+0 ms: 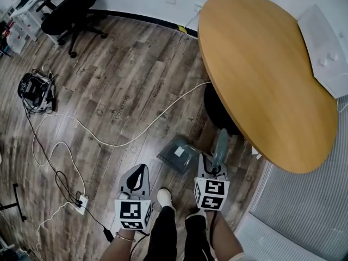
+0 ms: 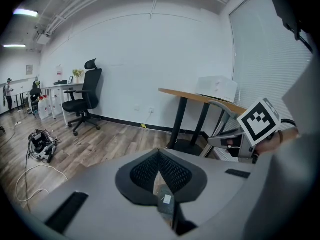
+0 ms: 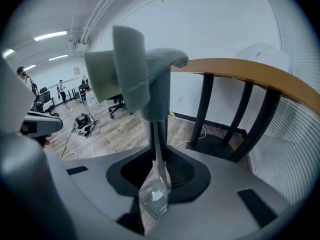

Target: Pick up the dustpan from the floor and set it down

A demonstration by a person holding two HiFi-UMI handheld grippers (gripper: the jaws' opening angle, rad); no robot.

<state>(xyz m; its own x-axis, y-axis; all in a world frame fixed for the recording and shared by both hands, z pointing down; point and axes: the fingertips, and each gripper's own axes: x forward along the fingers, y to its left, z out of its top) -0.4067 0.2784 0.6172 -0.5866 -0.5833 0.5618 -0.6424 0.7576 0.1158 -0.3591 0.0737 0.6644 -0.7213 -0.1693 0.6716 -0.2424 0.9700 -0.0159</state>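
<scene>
At six o'clock in the head view, the left gripper (image 1: 141,170) has its jaws pressed together and empty. At five o'clock, the right gripper (image 1: 213,166) has its jaws clamped on the dustpan (image 1: 178,153) by its upright handle. The pan sits low at the floor (image 1: 119,91), perhaps touching it. The round worktop (image 1: 261,64) lies beyond at two o'clock.

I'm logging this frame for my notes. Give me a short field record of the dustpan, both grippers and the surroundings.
Object: grey-green long-handled plastic dustpan
Right gripper: shut on the dustpan's handle
Left gripper: jaws together, nothing held
Dustpan place: low over the wood-plank floor, beside the round wooden table; floor contact unclear
Also nearby: black office chair, far across the floor
</scene>
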